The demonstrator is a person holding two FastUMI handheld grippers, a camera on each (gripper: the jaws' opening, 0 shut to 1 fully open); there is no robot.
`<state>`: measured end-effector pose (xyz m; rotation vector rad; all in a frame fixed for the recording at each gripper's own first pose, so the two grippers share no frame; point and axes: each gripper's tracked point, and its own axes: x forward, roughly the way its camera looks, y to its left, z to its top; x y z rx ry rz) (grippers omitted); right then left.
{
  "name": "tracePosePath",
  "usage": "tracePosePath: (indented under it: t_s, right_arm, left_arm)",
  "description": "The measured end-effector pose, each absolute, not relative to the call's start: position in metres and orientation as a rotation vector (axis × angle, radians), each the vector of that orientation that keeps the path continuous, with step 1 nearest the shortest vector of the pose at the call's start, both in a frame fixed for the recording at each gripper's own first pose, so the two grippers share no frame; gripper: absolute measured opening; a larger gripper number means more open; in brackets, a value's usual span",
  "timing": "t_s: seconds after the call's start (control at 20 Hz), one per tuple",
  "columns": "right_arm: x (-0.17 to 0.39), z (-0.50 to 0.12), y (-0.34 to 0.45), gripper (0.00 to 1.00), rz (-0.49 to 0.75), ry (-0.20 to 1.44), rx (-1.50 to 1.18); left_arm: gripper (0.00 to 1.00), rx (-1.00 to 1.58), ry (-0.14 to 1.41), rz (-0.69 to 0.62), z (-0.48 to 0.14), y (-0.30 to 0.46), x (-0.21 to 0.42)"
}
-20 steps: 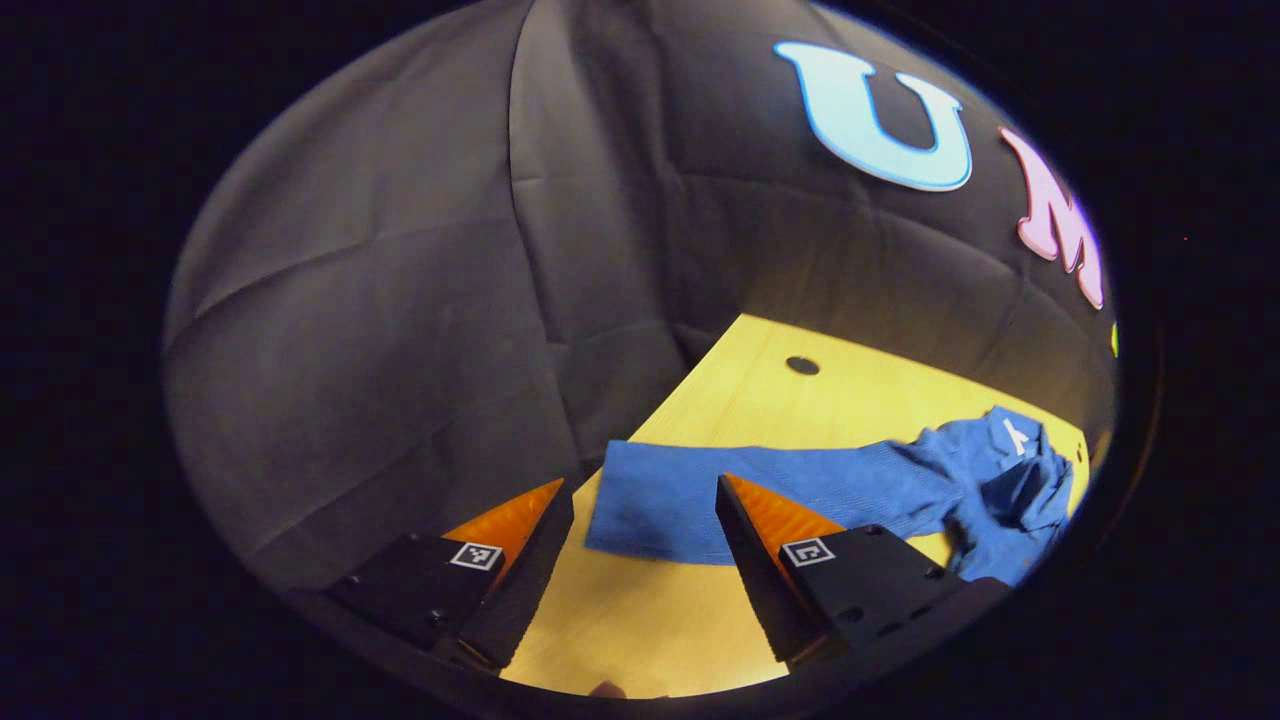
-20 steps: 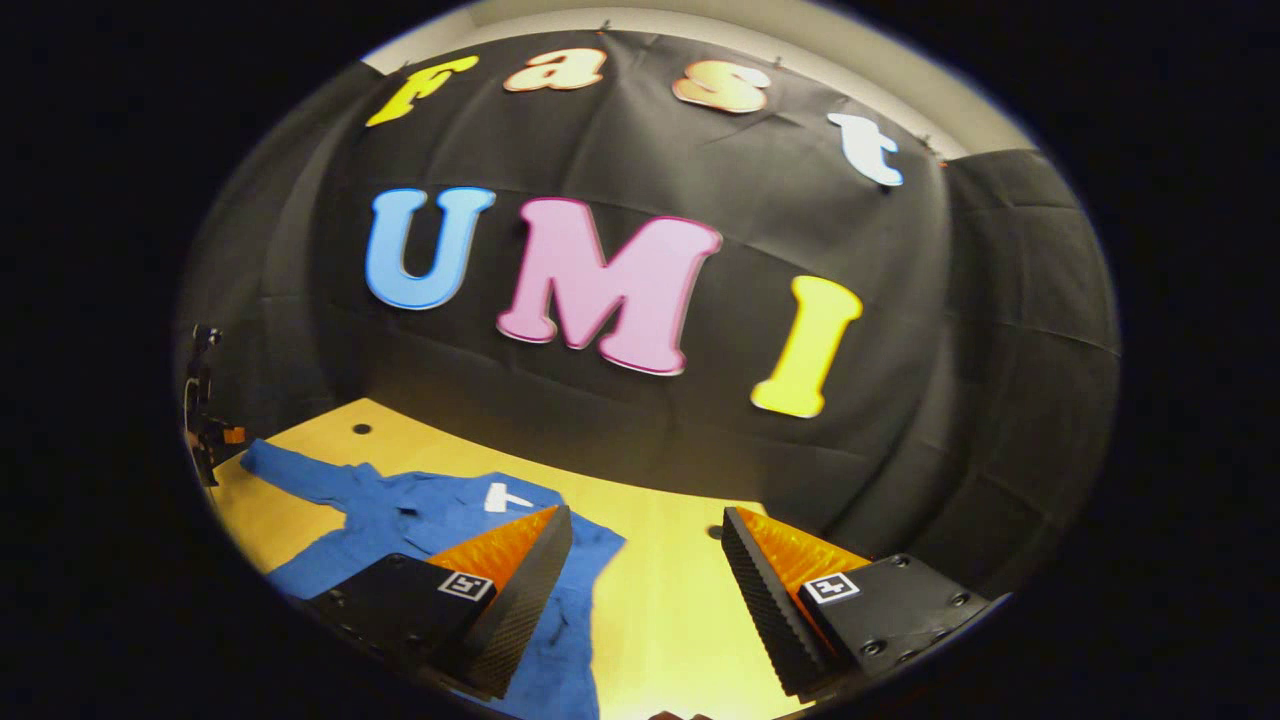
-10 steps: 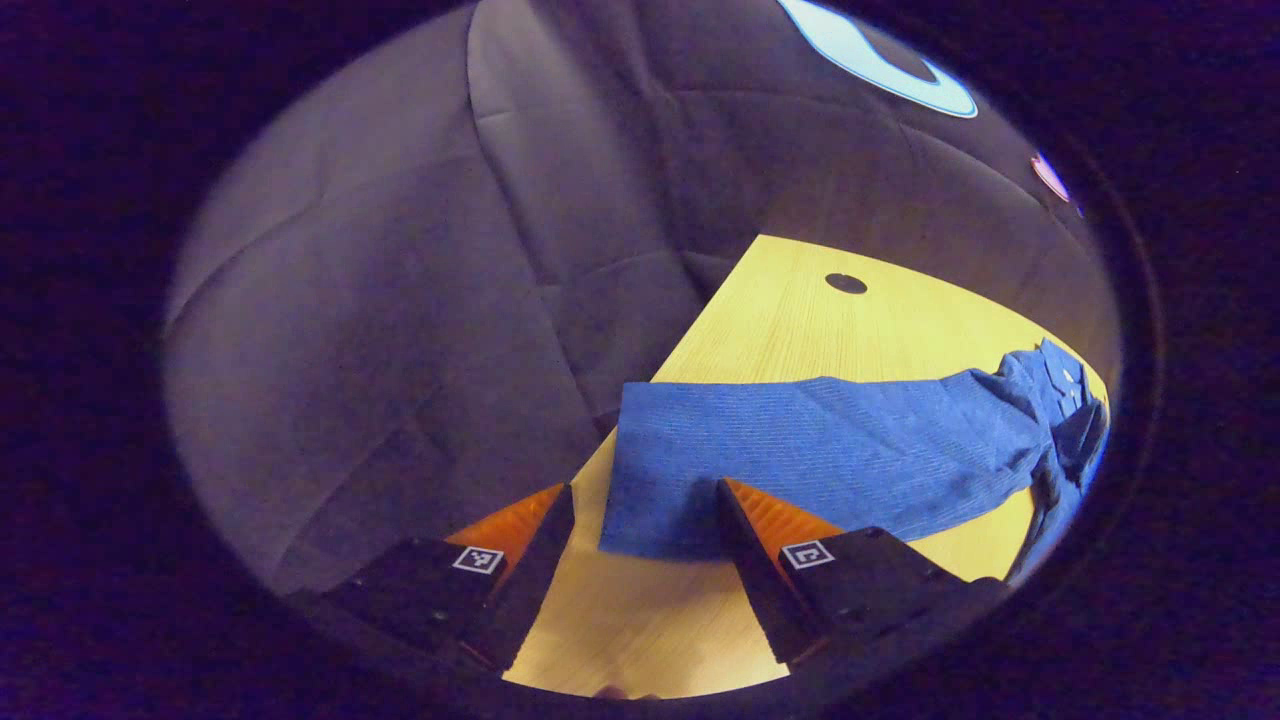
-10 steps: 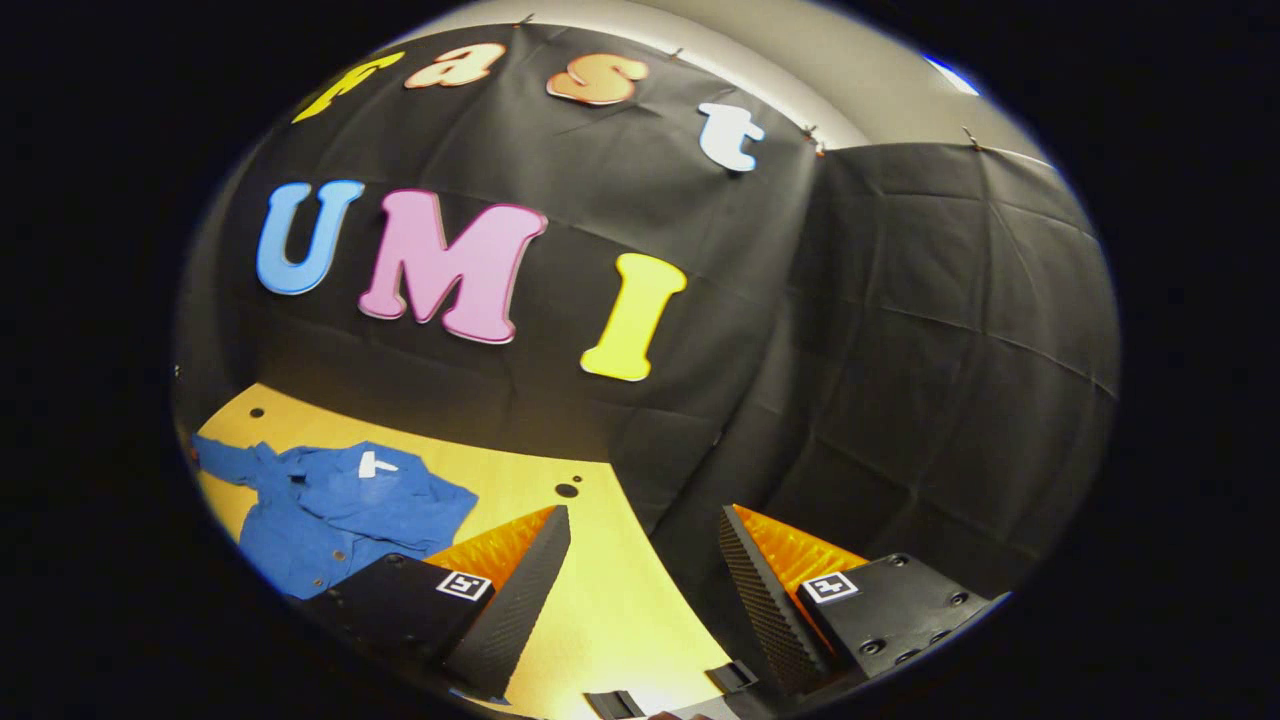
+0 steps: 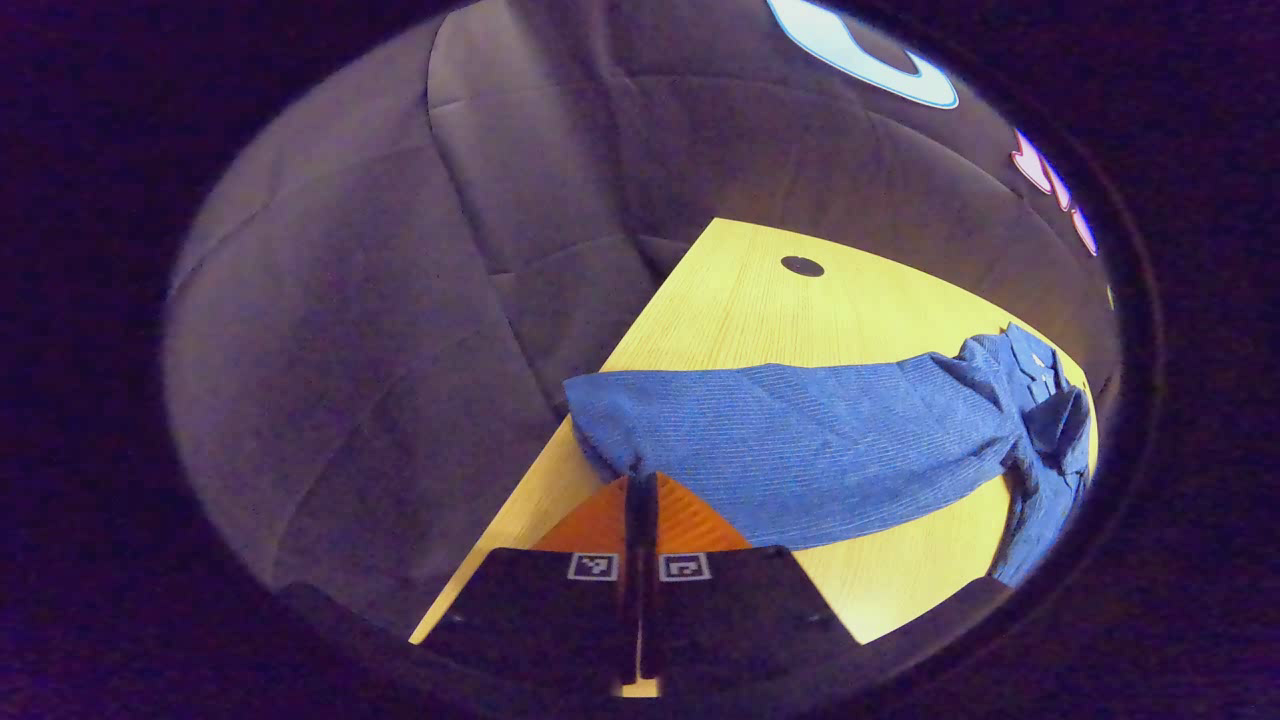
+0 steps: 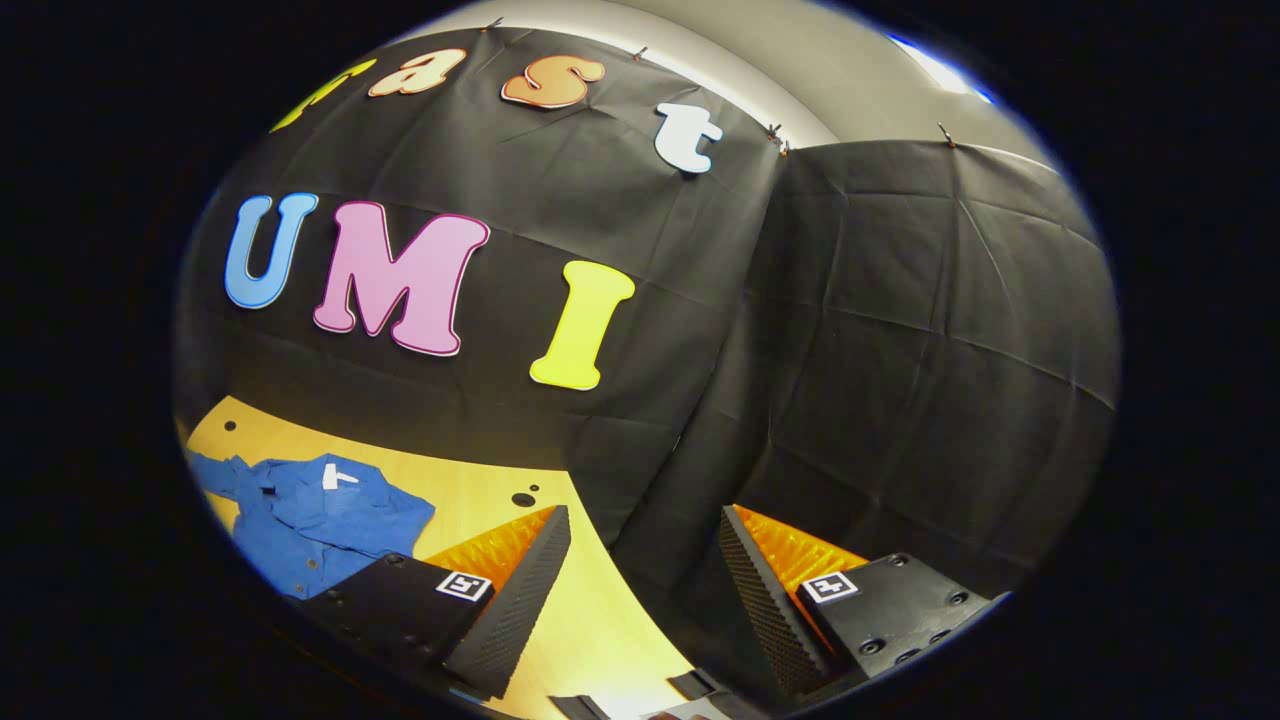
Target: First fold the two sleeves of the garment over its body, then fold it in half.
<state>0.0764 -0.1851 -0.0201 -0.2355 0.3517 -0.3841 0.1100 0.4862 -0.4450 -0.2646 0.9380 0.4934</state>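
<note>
On the yellow wooden tabletop (image 5: 760,320), a blue ribbed long-sleeved garment (image 5: 1040,420) lies with one sleeve (image 5: 800,440) stretched out toward the near left edge of the board. In the left gripper view the left claw (image 5: 640,490) is closed, its two fingers pressed together with only a thin dark line between them, and the cuff end of that sleeve is pinched at their tips. The cloth bunches into a small fold right where the fingers meet it, and the cuff sits lifted a little over the tabletop's edge. The rest of the sleeve runs away to the right, where it joins the crumpled body of the garment near the far right of the board. A small dark round hole (image 5: 802,266) shows in the wood beyond the sleeve.

In the right gripper view the right claw (image 6: 645,580) stands wide open, holding nothing, its fingers spread over the tabletop's right edge and the black cloth wall (image 6: 900,350) behind it. The garment (image 6: 310,510) lies well apart from this claw, low at the left, spread on the tabletop (image 6: 480,485) with a small white tag (image 6: 335,477) at its collar.
</note>
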Motion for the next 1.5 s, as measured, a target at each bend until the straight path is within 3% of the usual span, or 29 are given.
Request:
tracePosePath:
  t_s: [0.15,0.2,0.45,0.5,0.55,0.65,0.75,0.9,1.05,1.2,1.35,1.5]
  right_arm:
    - [0.082,-0.014,-0.191,0.96,-0.386,0.354,-0.241]
    - [0.084,-0.011,-0.190,0.92,-0.386,0.345,-0.234]
    - [0.103,-0.007,-0.165,0.96,-0.335,0.326,-0.195]
    - [0.108,-0.007,-0.158,0.92,-0.317,0.324,-0.196]
    - [0.112,-0.007,-0.150,0.96,-0.295,0.322,-0.191]
    - [0.120,-0.010,-0.133,0.92,-0.247,0.337,-0.166]
    - [0.124,-0.013,-0.121,0.96,-0.206,0.339,-0.155]
    - [0.129,-0.015,-0.113,0.96,-0.168,0.332,-0.181]
    - [0.128,-0.031,-0.105,0.92,-0.145,0.363,-0.155]
    - [0.131,-0.061,-0.097,0.96,-0.147,0.398,-0.089]
    - [0.137,-0.106,-0.071,0.96,-0.175,0.459,0.097]
    - [0.136,-0.160,-0.036,0.96,-0.137,0.533,0.117]
  left_arm:
    - [0.00,-0.262,0.902,0.457,-0.420,0.482,0.117]
    - [0.00,-0.257,0.863,0.438,-0.404,0.479,0.123]
    - [0.00,-0.226,0.706,0.313,-0.317,0.441,0.157]
    - [0.00,-0.212,0.675,0.278,-0.296,0.430,0.164]
    - [0.00,-0.197,0.644,0.242,-0.275,0.418,0.174]
    - [0.00,-0.174,0.565,0.165,-0.231,0.387,0.204]
    - [0.00,-0.147,0.427,0.080,-0.178,0.348,0.240]
    - [0.00,-0.067,0.364,-0.093,-0.121,0.267,0.260]
    - [0.00,-0.048,0.367,-0.297,-0.117,0.169,0.284]
    - [0.00,-0.086,0.482,-0.466,-0.142,0.088,0.299]
    - [0.00,-0.106,0.649,-0.533,-0.200,0.037,0.299]
    - [0.00,-0.060,0.740,-0.559,-0.236,0.018,0.307]
